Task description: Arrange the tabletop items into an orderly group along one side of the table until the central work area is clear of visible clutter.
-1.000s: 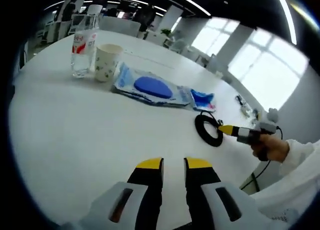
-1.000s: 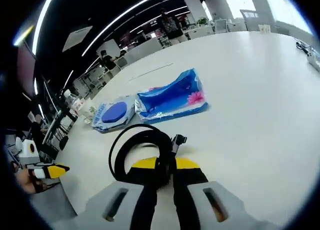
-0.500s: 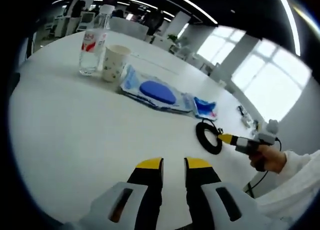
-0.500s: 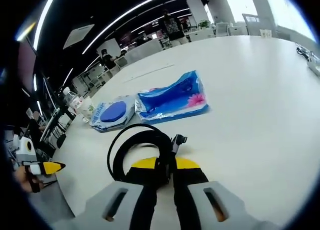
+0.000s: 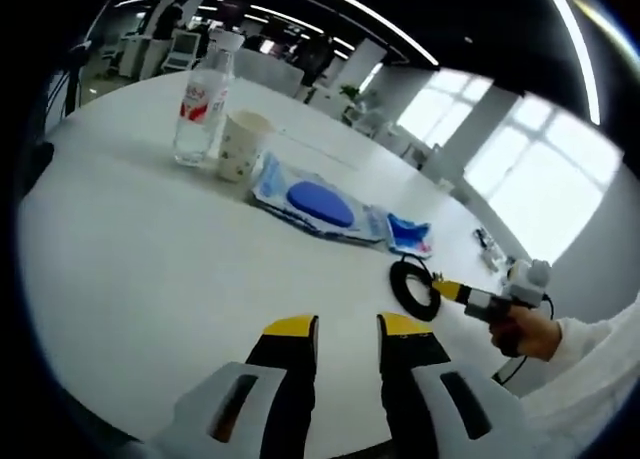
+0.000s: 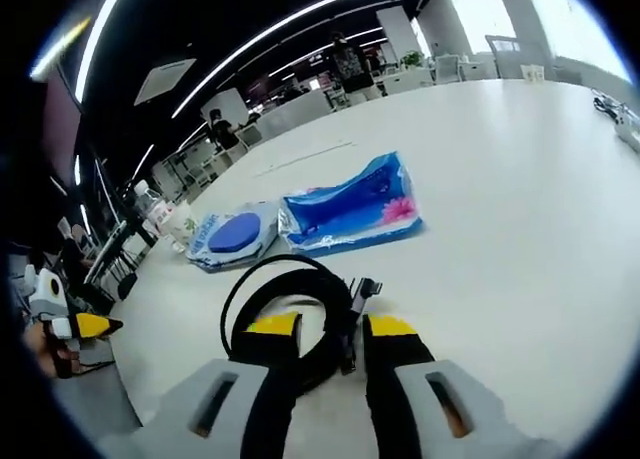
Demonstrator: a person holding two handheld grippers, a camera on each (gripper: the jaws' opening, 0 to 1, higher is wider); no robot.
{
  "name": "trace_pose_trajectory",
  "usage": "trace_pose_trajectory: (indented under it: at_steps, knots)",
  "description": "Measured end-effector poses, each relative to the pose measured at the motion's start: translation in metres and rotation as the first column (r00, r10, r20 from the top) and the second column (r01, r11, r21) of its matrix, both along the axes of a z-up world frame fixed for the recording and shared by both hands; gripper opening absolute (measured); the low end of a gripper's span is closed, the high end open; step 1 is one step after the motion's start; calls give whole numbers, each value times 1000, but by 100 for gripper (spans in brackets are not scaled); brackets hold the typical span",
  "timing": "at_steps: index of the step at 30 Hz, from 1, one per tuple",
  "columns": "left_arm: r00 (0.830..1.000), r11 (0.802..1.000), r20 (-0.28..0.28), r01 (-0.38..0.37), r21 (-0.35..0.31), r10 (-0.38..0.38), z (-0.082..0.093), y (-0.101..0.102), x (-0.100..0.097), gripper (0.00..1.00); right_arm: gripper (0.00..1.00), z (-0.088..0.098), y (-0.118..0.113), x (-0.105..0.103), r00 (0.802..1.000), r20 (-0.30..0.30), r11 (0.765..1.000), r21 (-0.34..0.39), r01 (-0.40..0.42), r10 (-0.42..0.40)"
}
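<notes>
- The white worktop (image 5: 130, 269) takes up most of my left gripper view and runs off toward the windows at upper right; in my right gripper view it (image 6: 520, 179) spreads across the middle and right.
- My left gripper (image 5: 345, 327) rises from the bottom centre of its view, yellow tips parted with a clear gap, nothing between them, over bare worktop well short of every item.
- My right gripper (image 6: 333, 326) sits at the bottom centre of its view, tips spread apart. The black cable coil (image 6: 290, 304) lies flat on the worktop right at them, its near strands running through the gap; I cannot tell whether the tips touch it.
- From the left gripper view the right gripper (image 5: 462, 292) comes in at centre right, held by a hand (image 5: 520, 329) in a white sleeve, its tip at the near edge of the cable coil (image 5: 410, 289).
- The blue tissue pack (image 6: 350, 207) lies just beyond the coil in the right gripper view, upper centre.
- The clear pouch with a blue oval (image 6: 232, 235) sits beside it to the left; in the left gripper view it (image 5: 318, 201) is mid-frame.
- A water bottle (image 5: 200, 114) stands upright at upper left of the left gripper view.
- A patterned paper cup (image 5: 240, 147) stands just right of the bottle.
</notes>
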State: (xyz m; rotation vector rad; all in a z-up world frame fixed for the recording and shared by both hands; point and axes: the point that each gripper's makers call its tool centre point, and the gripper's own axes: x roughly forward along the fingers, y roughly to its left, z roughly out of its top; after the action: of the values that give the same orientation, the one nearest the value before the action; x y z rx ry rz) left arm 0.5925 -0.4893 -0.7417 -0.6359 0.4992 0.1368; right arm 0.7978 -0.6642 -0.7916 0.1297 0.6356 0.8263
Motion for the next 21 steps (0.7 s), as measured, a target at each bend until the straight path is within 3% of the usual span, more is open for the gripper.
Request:
trace_pose_trajectory:
  at_steps: [3, 7, 12, 18, 21]
  knots:
    - [1000, 997, 2, 24, 69, -24, 5, 3, -2, 37, 61, 11, 7, -7, 999, 21, 999, 39, -36, 36]
    - [997, 989, -5, 72, 128, -72, 4, 10, -1, 60, 71, 17, 4, -16, 998, 23, 997, 46, -57, 56]
    - [993, 984, 37, 110, 141, -116, 18, 25, 1, 61, 80, 51, -13, -27, 999, 28, 997, 73, -32, 30]
    - [987, 971, 41, 143, 193, -154, 32, 50, -8, 62, 82, 70, -24, -39, 997, 60, 998, 30, -46, 44]
    - [987, 971, 36, 145, 188, -155, 40, 62, -16, 62, 82, 82, -25, -50, 997, 70, 999, 23, -37, 35]
